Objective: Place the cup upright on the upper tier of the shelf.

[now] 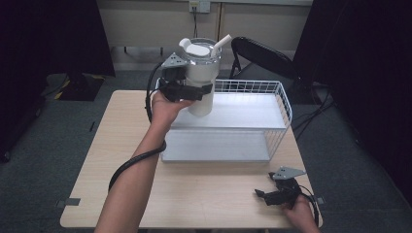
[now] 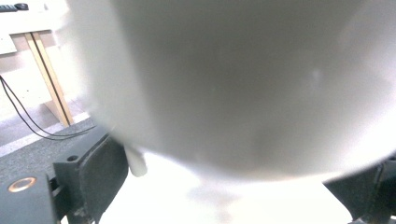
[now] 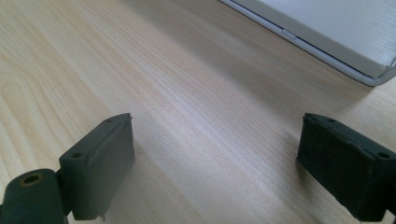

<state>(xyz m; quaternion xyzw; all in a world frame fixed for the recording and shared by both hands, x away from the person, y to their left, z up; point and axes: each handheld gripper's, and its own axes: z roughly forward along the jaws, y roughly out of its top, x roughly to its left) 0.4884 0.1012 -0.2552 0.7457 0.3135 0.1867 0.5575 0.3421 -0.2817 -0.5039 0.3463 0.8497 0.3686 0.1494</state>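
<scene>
We observed a tall white cylindrical tumbler [image 1: 201, 73] with a clear lid, a white straw and a white handle at its top, held upright above the rear left part of a white wire basket rack [image 1: 284, 104]. The left gripper [image 1: 197, 91] clasped its body from the side. In the left gripper view its white wall [image 2: 243, 84] appeared blurred between the jaws.

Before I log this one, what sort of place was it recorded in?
Probably a lab or office room set up for recording, not a home: a plain wooden table on grey carpet, dark curtains at the sides, and a wall socket with cables behind. The left gripper holds a white tumbler.
</scene>
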